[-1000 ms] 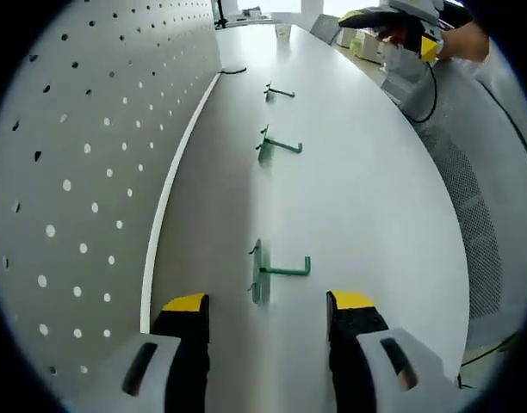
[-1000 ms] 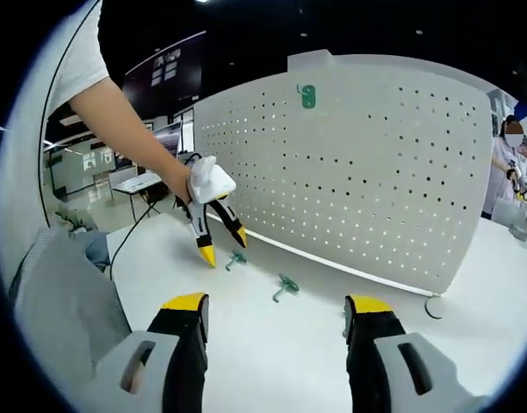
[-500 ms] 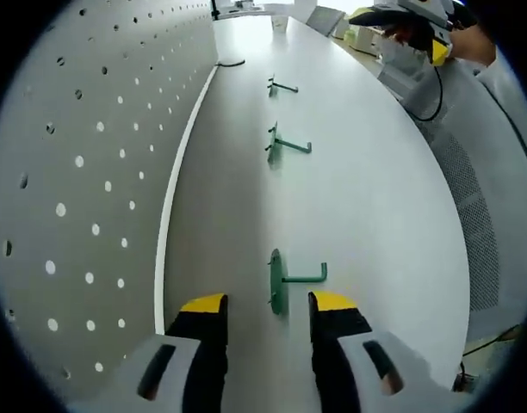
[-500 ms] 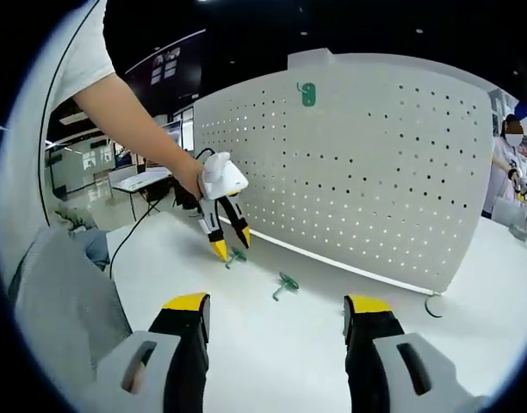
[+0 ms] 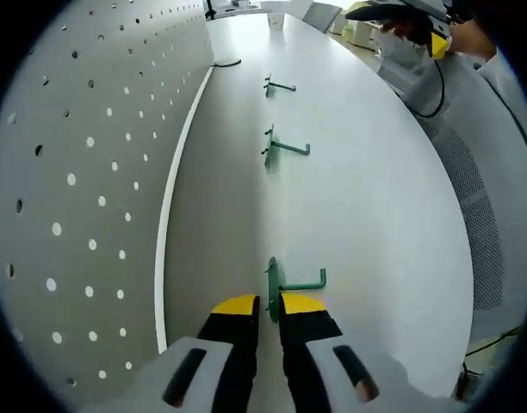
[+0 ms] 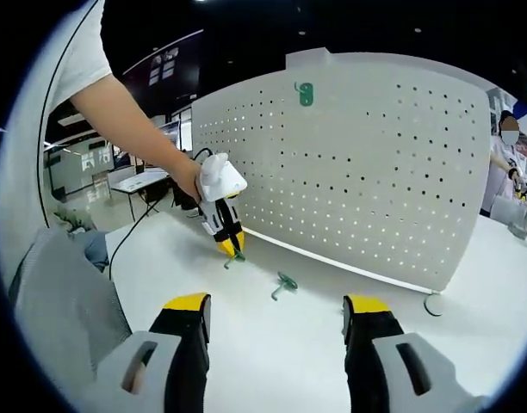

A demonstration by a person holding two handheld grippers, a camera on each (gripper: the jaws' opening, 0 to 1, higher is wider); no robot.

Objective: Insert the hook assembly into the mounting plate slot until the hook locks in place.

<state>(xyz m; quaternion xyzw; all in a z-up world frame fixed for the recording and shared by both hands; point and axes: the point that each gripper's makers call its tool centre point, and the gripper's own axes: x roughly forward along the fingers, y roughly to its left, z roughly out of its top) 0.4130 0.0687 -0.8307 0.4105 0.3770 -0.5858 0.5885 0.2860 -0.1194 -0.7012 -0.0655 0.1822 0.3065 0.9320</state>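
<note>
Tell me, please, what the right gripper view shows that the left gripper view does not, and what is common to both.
Right gripper view alone: a green hook already hanging high on the pegboard, and the right gripper open over the table.

Left gripper view alone: a third loose hook lying farthest along the table.

Both: the left gripper shut on the nearest hook, and the middle hook.

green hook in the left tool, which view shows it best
The left gripper view: the green hook sits close up between the left tool's tips. The right gripper view shows it small and far, partly hidden under that tool.
</note>
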